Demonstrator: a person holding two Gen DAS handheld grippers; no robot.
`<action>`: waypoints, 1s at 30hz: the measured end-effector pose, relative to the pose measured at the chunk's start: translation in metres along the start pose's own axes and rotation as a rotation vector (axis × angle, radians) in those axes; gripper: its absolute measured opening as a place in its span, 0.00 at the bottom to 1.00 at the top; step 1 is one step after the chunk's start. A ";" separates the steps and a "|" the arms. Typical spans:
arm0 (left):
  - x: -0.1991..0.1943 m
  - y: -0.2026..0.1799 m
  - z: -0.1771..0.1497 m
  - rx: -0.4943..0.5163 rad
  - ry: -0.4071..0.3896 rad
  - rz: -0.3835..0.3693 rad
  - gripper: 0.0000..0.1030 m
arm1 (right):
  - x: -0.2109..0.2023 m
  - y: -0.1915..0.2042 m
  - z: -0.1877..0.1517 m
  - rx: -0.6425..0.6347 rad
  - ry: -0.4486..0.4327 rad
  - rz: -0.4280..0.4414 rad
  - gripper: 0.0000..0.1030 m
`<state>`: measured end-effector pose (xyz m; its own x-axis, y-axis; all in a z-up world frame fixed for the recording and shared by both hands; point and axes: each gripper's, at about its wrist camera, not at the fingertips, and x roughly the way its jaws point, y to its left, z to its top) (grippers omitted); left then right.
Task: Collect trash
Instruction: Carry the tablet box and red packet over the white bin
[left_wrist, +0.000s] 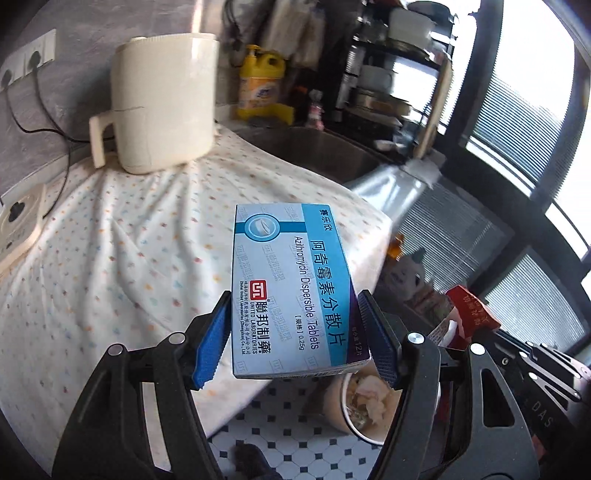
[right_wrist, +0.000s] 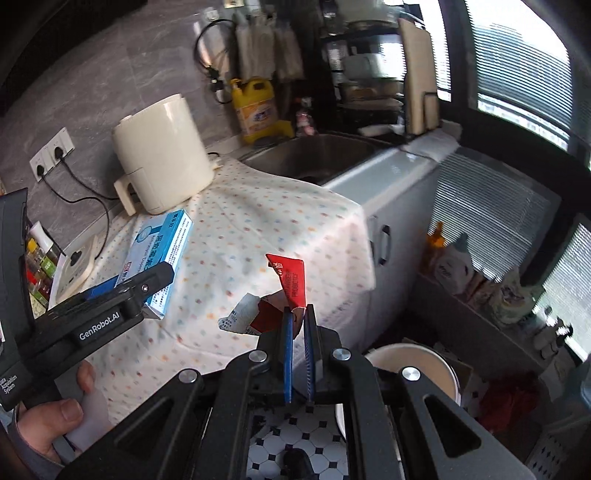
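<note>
My left gripper (left_wrist: 295, 328) is shut on a blue and white medicine box (left_wrist: 291, 284), held in the air past the front edge of the cloth-covered counter (left_wrist: 122, 258). The box also shows in the right wrist view (right_wrist: 162, 258), in the left gripper (right_wrist: 122, 291). My right gripper (right_wrist: 299, 321) is shut on a crumpled red and white wrapper (right_wrist: 288, 291), which also shows in the left wrist view (left_wrist: 467, 314). A white round bin (left_wrist: 364, 406) holding trash stands on the floor below; its rim shows in the right wrist view (right_wrist: 410, 354).
A cream kettle (left_wrist: 162, 99) stands at the back of the counter. A sink (right_wrist: 317, 155), a yellow detergent bottle (right_wrist: 255, 110) and a dish rack (right_wrist: 373, 74) lie beyond. Bottles line a low ledge (right_wrist: 476, 288) by the window. A power strip (left_wrist: 18, 225) lies at left.
</note>
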<state>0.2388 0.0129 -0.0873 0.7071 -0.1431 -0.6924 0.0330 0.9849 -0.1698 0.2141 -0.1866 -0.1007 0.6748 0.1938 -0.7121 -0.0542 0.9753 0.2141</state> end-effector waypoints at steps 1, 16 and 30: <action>-0.002 -0.008 -0.004 0.005 0.000 -0.006 0.65 | -0.005 -0.012 -0.007 0.017 0.006 -0.008 0.06; 0.013 -0.094 -0.065 0.080 0.096 -0.091 0.65 | -0.019 -0.100 -0.050 0.125 0.042 -0.107 0.08; 0.070 -0.128 -0.065 0.157 0.196 -0.162 0.65 | -0.014 -0.155 -0.058 0.265 0.072 -0.212 0.49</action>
<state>0.2386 -0.1300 -0.1596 0.5343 -0.3009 -0.7899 0.2545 0.9484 -0.1892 0.1701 -0.3342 -0.1630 0.5967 0.0058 -0.8024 0.2811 0.9351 0.2158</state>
